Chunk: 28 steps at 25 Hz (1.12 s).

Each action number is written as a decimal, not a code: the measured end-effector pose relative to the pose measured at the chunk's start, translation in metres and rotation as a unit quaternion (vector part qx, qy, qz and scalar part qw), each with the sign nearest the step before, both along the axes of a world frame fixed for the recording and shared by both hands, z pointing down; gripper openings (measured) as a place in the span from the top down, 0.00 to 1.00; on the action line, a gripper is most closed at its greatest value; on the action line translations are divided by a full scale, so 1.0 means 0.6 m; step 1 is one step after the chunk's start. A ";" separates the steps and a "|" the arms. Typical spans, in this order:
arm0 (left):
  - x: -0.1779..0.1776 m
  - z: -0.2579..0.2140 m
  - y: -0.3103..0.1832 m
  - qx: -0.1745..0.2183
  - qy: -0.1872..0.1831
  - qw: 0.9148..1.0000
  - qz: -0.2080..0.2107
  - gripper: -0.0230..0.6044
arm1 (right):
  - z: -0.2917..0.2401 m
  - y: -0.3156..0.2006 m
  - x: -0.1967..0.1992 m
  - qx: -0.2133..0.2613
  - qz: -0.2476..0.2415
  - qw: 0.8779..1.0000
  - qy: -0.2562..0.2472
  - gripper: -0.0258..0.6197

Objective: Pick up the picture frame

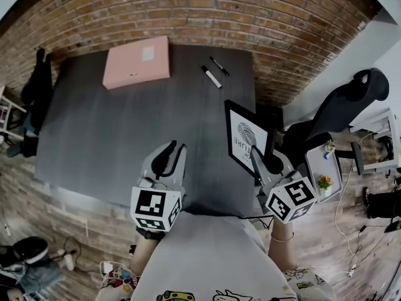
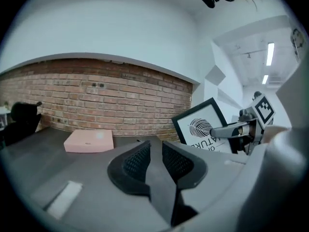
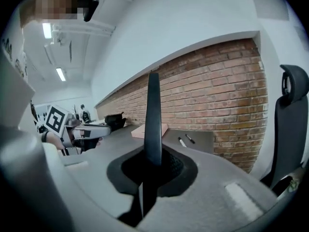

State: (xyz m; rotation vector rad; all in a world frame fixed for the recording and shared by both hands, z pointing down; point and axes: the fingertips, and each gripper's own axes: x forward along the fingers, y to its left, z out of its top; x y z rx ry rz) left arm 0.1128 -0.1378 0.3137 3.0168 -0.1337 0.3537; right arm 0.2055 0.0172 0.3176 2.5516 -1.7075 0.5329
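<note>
The picture frame [image 1: 244, 133], black-rimmed with a white print of a leaf-like mark, is lifted upright over the table's right edge. My right gripper [image 1: 255, 160] is shut on its lower rim. In the right gripper view the frame [image 3: 153, 110] shows edge-on as a thin black strip rising from between the closed jaws. In the left gripper view the frame [image 2: 200, 126] faces the camera, with the right gripper [image 2: 231, 130] clamped on its side. My left gripper [image 1: 171, 150] hovers over the table's near edge. Its jaws are open, with a narrow gap and nothing between them.
The dark grey table [image 1: 106, 137] backs onto a brick wall. A flat pink box [image 1: 136, 62] lies at its far side, and two black markers [image 1: 211, 76] lie at the far right. A black office chair [image 1: 341, 108] stands right of the table.
</note>
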 end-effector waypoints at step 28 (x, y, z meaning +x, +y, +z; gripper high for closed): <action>0.013 0.016 -0.025 0.027 -0.021 0.999 0.007 0.94 | 0.001 0.031 0.027 -0.010 0.073 0.996 0.058 0.94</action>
